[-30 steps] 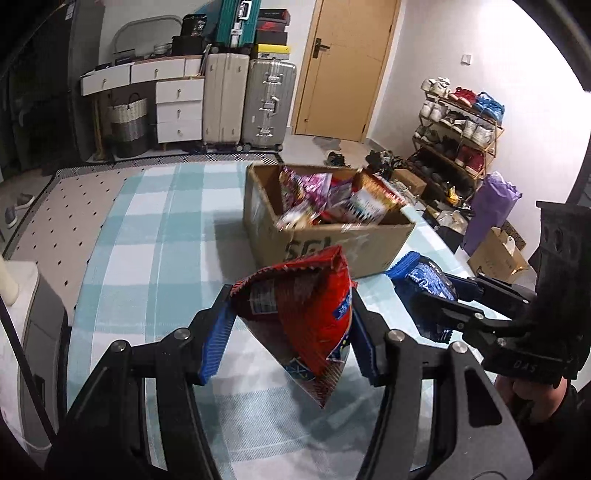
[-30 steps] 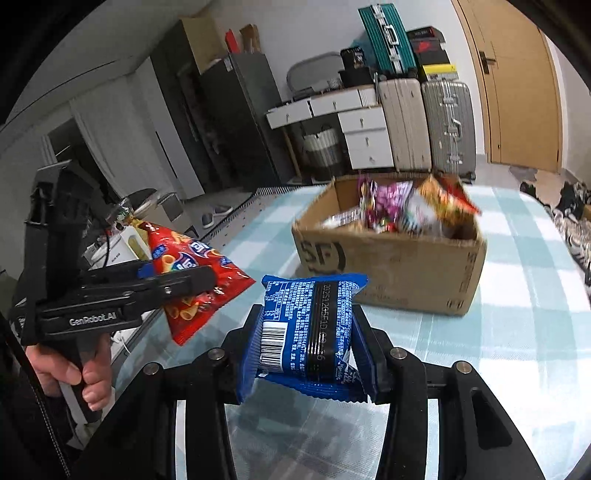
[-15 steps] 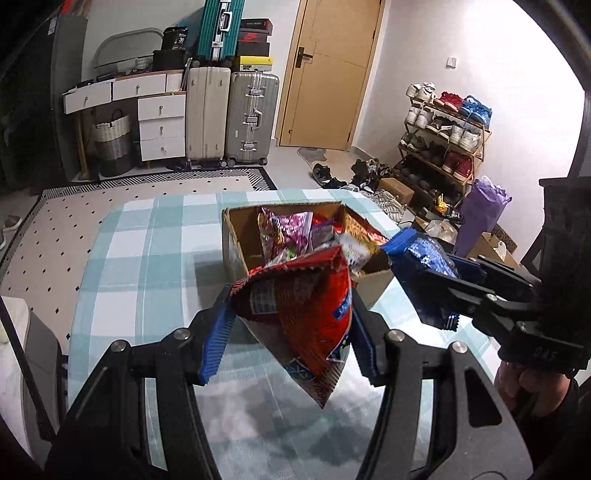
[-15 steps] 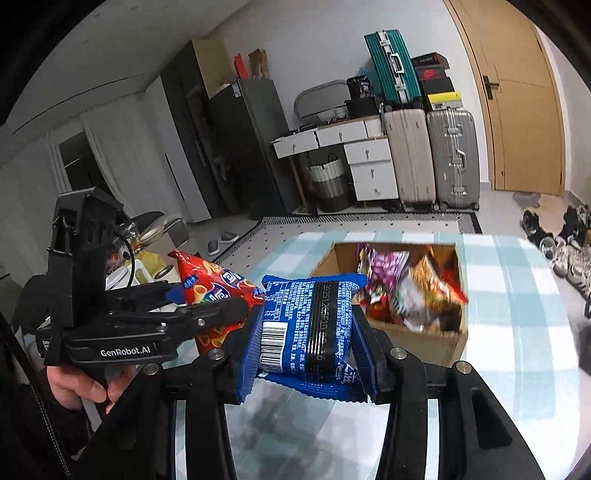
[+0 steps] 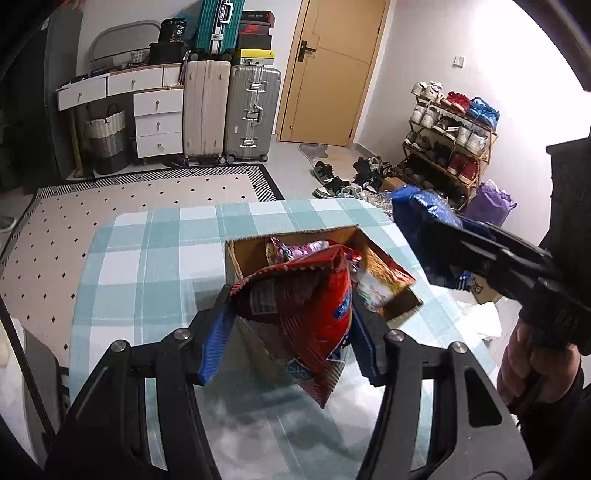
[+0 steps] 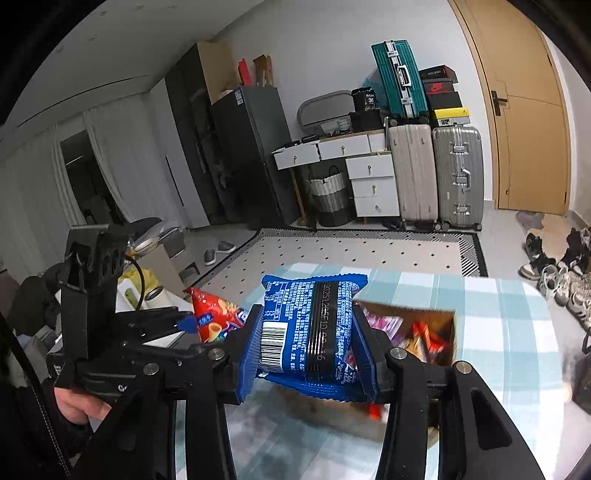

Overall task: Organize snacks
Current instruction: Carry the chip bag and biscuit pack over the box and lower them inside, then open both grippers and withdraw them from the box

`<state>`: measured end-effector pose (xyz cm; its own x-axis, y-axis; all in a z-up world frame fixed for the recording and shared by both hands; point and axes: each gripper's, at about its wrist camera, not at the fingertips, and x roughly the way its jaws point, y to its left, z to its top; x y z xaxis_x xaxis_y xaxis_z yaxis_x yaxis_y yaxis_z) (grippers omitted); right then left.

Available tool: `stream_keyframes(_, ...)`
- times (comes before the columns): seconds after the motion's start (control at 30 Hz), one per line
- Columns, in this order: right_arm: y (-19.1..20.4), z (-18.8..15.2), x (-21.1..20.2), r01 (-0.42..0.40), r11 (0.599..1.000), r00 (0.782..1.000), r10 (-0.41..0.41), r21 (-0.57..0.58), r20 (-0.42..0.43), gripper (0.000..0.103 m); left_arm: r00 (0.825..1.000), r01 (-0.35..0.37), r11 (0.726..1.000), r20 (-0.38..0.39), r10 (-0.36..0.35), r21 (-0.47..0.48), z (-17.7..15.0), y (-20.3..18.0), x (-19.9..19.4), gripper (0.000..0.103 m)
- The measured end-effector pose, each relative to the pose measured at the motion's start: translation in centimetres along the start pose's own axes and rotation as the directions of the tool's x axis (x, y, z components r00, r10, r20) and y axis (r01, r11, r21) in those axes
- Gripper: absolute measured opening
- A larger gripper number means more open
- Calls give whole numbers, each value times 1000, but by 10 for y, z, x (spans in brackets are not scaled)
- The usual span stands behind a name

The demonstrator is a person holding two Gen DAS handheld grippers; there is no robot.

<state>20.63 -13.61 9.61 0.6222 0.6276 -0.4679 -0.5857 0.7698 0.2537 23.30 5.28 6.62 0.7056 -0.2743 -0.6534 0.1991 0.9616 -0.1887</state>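
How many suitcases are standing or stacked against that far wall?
3: a beige suitcase upright beside the white drawers, a silver suitcase right of it, and a teal suitcase leaning on top behind them. Others may be hidden.

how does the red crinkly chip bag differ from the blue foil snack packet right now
The red crinkly chip bag hangs tilted, one corner pointing down, in the left gripper; the blue foil snack packet sits flat and square in the right gripper. The red bag looks larger and rumpled, the blue packet compact and smooth. Both are clamped above the checked table near the cardboard box.
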Motion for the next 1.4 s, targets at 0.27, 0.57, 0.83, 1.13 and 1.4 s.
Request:
stream_keyframes(0.27,-23,12,39,27,1000,999,-27,11,-42,45,999,7,1000,-37,-7,-7,29,11,41,55)
stream_keyframes(0.57,-55,1,84,68,998,994,-68,5,-86,45,994,59,998,-92,-60,-11,33,22,94,55)
stream_keyframes(0.83,-76,-10,103,94,996,990,-92,9,-105,46,985,121,993,-127,-120,-1,29,20,127,56)
stream_keyframes(1.13,-93,-19,91,134,991,989,-133,13,-71,81,984,80,997,-159,-76,20,31,19,141,82)
stream_keyframes(1.4,-100,-19,62,165,986,986,-164,28,-35,86,990,40,999,-138,-36,26,26,16,116,82)
